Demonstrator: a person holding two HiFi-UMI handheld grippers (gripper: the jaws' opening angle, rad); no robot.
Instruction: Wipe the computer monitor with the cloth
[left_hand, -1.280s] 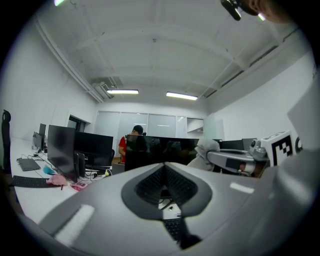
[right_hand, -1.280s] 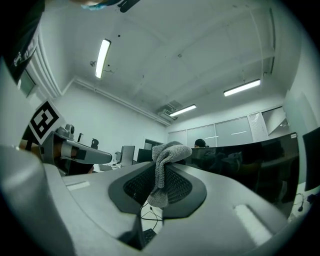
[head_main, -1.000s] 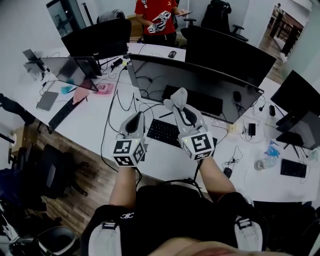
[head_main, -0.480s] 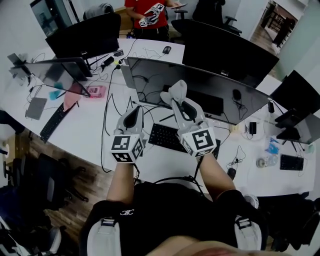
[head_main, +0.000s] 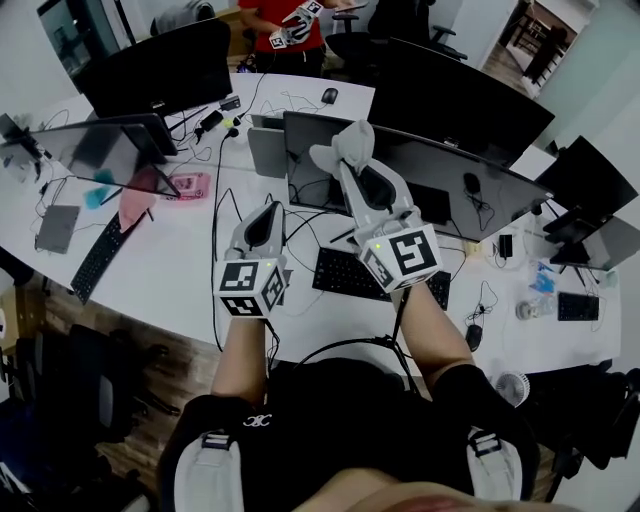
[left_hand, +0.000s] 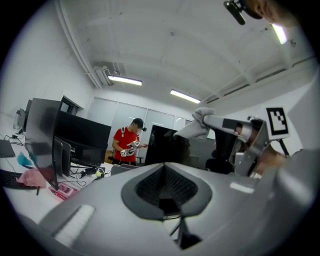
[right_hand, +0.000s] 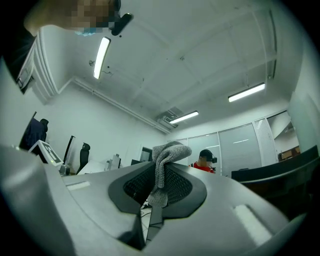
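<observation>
Upper centre, right gripper pinches the cloth near the monitor; left gripper closed, empty. Wiping looks imminent: press, sweep.

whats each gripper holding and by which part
The right gripper pinches the grey cloth by one end, the rest bunched past its tips. The left gripper is shut on nothing.

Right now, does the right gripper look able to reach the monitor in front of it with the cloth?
Probably yes: the right gripper, shut on the cloth, is held up before the monitor near its upper left edge, with nothing visible between them.
</observation>
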